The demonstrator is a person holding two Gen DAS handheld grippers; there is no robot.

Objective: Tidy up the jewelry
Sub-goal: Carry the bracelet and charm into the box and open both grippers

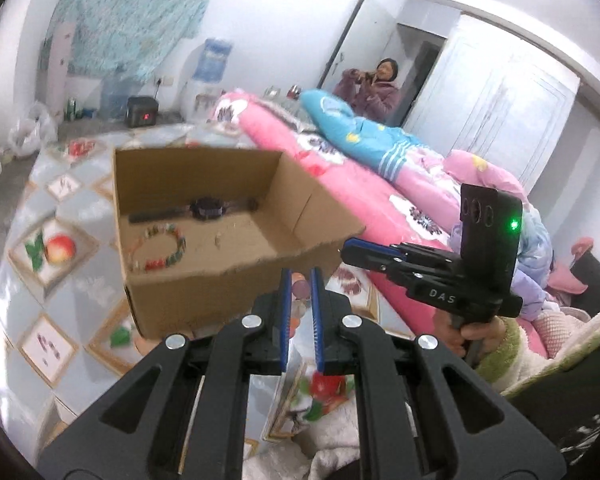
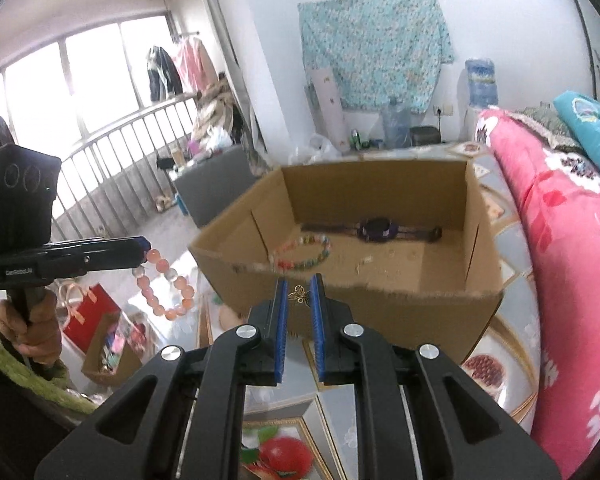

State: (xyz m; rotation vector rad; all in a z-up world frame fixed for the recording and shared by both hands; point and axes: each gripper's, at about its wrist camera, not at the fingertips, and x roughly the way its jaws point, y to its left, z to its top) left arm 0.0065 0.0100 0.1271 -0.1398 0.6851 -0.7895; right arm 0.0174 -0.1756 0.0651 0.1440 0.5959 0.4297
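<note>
Held between R gripper (image 2: pixel 300 294) pads: small gold butterfly charm (image 2: pixel 299 294), just above near rim of cardboard box (image 2: pixel 400 304). L gripper (image 2: pixel 146 246) clamped narrow on pink bead bracelet (image 2: pixel 166 286), hanging beside box. Inside box: multicolour bead bracelet (image 1: pixel 160 246) near front, dark watch (image 1: pixel 208 206) laid flat behind it. Box sat on patterned bedcover (image 1: pixel 52 344).

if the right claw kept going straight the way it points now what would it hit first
Most likely the near wall of the cardboard box, which sits right behind the right claw and the small gold butterfly charm it grips. Depth is unclear, so it might just clear the torn rim and pass into the box.
</note>
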